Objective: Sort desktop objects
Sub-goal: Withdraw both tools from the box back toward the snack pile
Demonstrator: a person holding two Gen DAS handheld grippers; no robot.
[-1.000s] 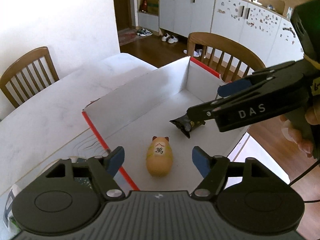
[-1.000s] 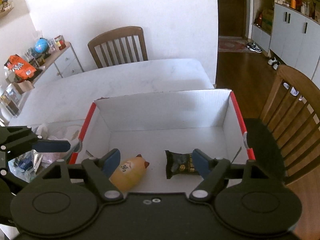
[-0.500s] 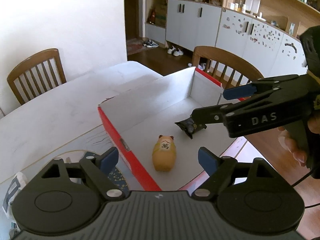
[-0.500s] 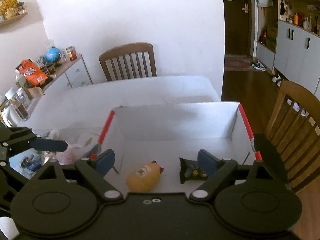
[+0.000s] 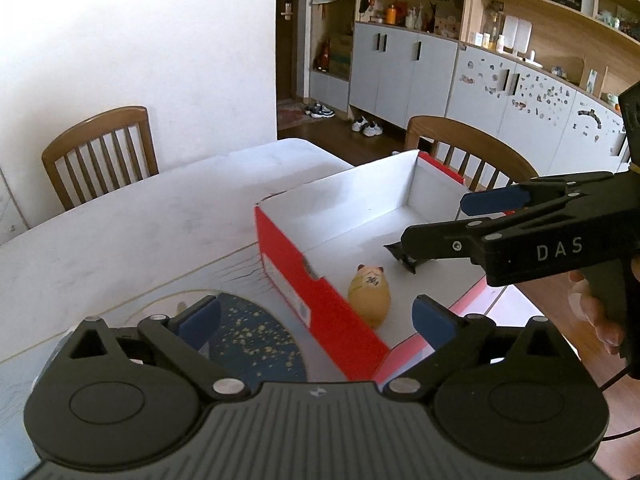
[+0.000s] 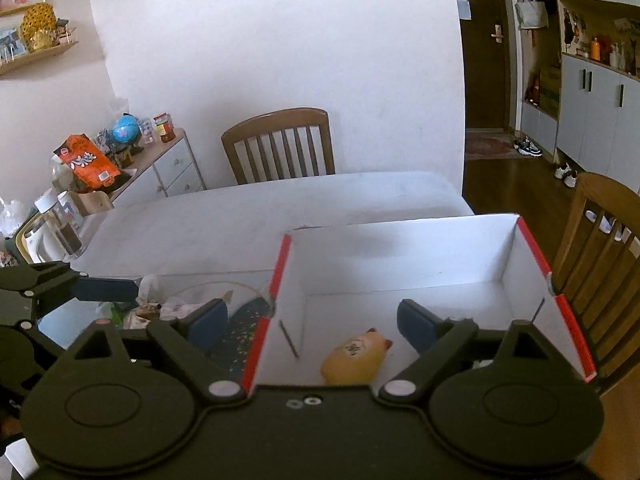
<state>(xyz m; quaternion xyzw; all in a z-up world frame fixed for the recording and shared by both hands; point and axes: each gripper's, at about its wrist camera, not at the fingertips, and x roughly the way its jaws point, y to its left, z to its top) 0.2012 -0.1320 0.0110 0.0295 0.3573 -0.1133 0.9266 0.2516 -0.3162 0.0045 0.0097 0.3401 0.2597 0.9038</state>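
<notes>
my left gripper [image 5: 316,314] is released, its blue pads wide apart and holding nothing, hovering over the near left corner of the red box [image 5: 296,276]. my right gripper [image 6: 312,322] is also released and holds nothing, above the near edge of the same box. inside, on the white floor, the yellow figurine [image 5: 370,294] lies on its side near the left wall. just right of it and farther back lies the dark snack packet [image 5: 402,254], partly hidden by the right gripper's lower finger in the left view; whether they touch i cannot tell. left of the box, on the white table [image 5: 120,232], sits a dark blue speckled plate [image 5: 256,340], and beyond it a heap of small wrappers [image 6: 160,308], too cluttered to name.
</notes>
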